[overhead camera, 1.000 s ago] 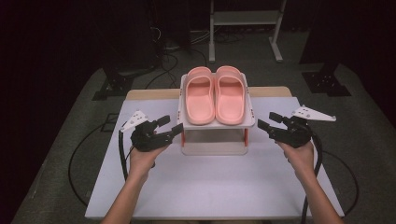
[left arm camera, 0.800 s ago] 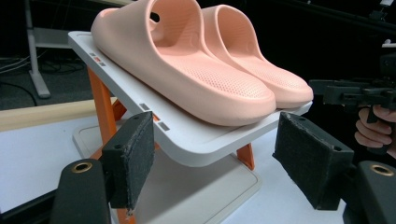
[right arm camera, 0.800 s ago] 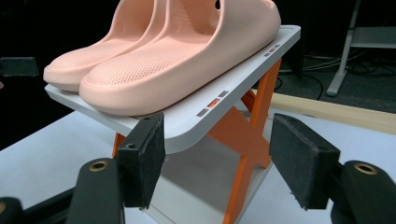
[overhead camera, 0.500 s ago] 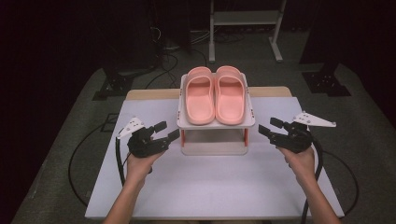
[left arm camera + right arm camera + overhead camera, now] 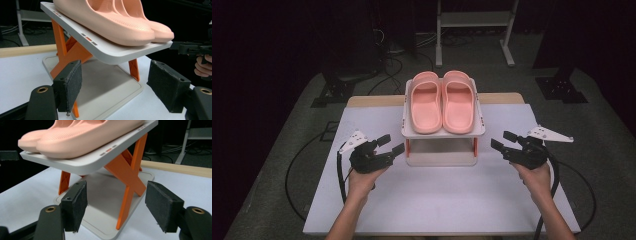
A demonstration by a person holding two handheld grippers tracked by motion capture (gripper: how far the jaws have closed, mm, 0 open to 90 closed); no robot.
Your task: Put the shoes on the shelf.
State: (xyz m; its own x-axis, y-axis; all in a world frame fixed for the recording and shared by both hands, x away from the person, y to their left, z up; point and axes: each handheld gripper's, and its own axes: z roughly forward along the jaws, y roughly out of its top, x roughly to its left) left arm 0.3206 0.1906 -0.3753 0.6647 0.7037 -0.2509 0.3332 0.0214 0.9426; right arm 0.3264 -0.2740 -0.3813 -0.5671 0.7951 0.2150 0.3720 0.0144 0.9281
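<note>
The left gripper [image 5: 391, 144] holds its jaws apart around nothing, pointing at the left side of the shoe rack [image 5: 443, 134], just beside it and probably not touching. The right gripper [image 5: 504, 141] also stands open and empty, near the rack's right side. The pink slippers [image 5: 442, 101] lie side by side on the rack's tilted top shelf, on the white table [image 5: 432, 200].

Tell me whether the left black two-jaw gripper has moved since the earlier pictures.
Yes. The left gripper has drawn back toward the person, away from the white two-tier rack on orange legs; its open jaws hold nothing.
</note>
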